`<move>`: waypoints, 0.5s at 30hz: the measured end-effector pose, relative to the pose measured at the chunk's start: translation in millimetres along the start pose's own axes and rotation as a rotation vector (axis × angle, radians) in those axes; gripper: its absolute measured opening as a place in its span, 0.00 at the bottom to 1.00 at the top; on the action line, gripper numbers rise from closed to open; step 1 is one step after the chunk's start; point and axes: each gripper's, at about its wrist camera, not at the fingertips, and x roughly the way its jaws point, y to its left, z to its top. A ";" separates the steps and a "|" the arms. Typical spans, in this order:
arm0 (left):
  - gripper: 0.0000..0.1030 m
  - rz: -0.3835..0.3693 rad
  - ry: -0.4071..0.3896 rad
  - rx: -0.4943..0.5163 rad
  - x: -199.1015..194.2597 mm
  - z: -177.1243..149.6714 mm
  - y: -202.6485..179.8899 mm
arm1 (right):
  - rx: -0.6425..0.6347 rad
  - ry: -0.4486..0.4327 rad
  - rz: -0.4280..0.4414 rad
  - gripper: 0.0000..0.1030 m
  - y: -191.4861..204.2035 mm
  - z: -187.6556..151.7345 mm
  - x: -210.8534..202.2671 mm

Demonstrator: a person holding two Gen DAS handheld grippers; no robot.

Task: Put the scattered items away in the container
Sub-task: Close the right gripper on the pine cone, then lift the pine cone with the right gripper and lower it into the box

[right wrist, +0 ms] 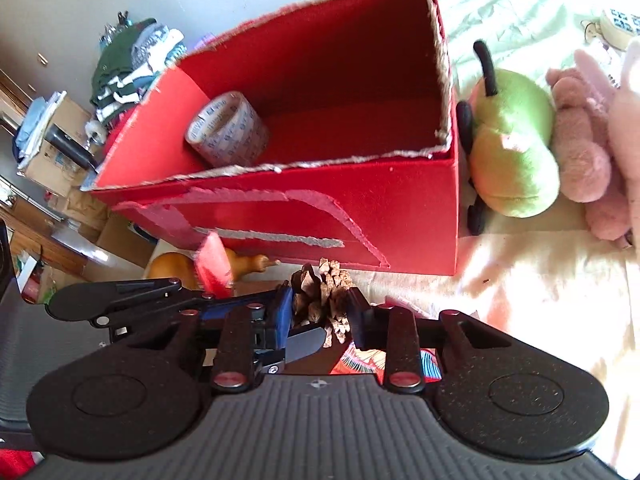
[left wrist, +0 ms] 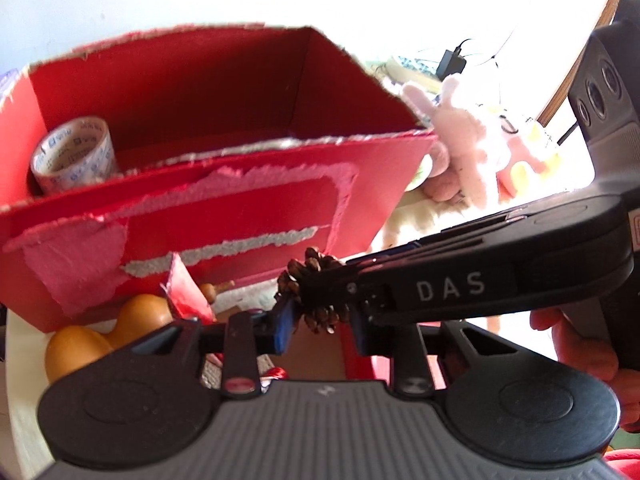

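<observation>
Seen from the left wrist, two smooth, tan, rounded gourds (left wrist: 76,348) lie at 8 o'clock, just below the box's front wall. The red cardboard box (left wrist: 240,208) stands open-topped, its rims ragged and its front skin peeled to pale pink and grey. Inside it, in the 9 o'clock corner, a glossy roll of printed clear tape (left wrist: 74,156) leans on its side.

At centre is the pine cone (left wrist: 316,296), brown with woody scales, outside the box and just in front of its front wall. The left gripper (left wrist: 320,326) brackets it narrowly with blue pads; whether they actually press it cannot be told. From 3 o'clock the right gripper (right wrist: 320,312), matte black, reaches in. In its own view the cone fills the gap between its fingers, which are clamped on it. A hand (left wrist: 580,344) grasps its handle.

At 2 o'clock, beside the box's right end, fuzzy pink plush toys (left wrist: 464,148) are heaped. The right wrist view adds a round green plush (right wrist: 512,148) with black limbs, touching the box wall, all on a cream cloth (right wrist: 540,300).
</observation>
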 end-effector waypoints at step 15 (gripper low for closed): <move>0.24 0.011 -0.231 0.119 -97.9 61.4 -34.8 | -0.109 -0.234 0.069 0.30 31.4 48.4 -94.7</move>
